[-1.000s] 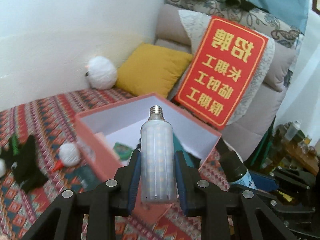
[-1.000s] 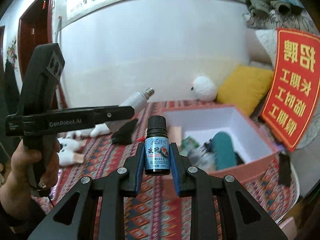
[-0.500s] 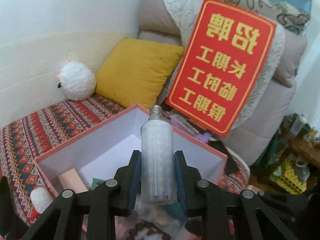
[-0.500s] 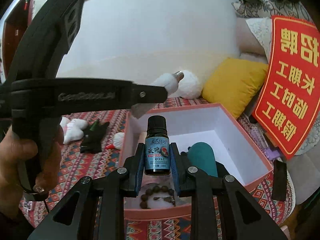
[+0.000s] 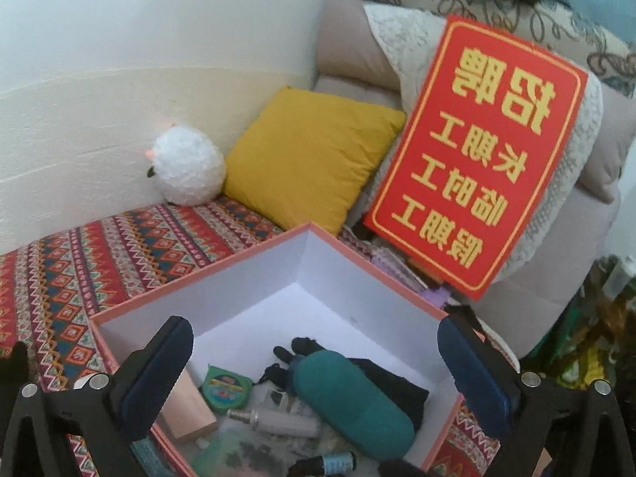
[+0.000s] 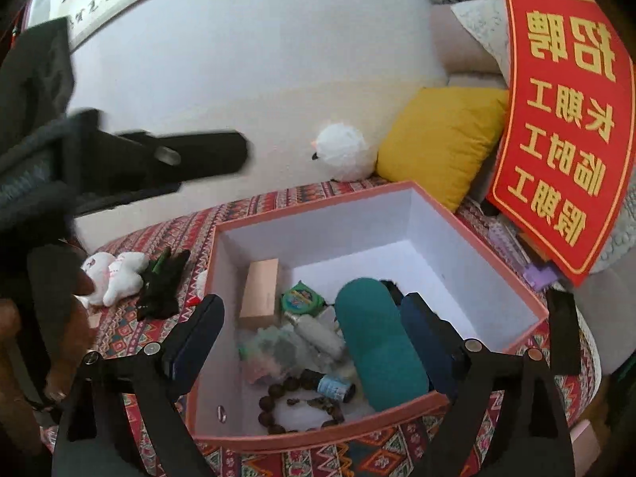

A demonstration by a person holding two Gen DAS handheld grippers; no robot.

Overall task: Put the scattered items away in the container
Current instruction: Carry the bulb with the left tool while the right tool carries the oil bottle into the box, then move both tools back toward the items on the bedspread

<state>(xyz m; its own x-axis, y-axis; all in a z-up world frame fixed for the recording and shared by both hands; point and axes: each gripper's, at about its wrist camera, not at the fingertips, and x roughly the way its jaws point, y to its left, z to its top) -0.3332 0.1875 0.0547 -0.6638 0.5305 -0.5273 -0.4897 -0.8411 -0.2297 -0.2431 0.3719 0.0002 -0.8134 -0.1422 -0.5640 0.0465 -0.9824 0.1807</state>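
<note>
The pink box (image 5: 234,258) (image 6: 469,230) stands open on the patterned cloth. Inside lie the white LED bulb (image 5: 274,421) (image 6: 318,332), the small dark rose-oil bottle (image 5: 336,462) (image 6: 330,385), a teal case (image 6: 377,338), a wooden block (image 6: 260,292), a green tape measure (image 6: 302,298) and a bead bracelet (image 6: 278,401). My left gripper (image 5: 314,330) hangs open and empty above the box. My right gripper (image 6: 314,306) is open and empty over it too. A white plush toy (image 6: 113,274) and a black-and-green item (image 6: 163,282) lie on the cloth left of the box.
A yellow cushion (image 5: 314,159), a white fluffy ball (image 5: 187,171) and a red sign (image 5: 477,159) lean at the back by the wall and sofa. The left tool's blurred black body (image 6: 190,155) crosses the right wrist view, with a hand (image 6: 20,338) below it.
Both grippers moved over the box and opened. The bulb left the left gripper and the bottle left the right; both now lie in the box.
</note>
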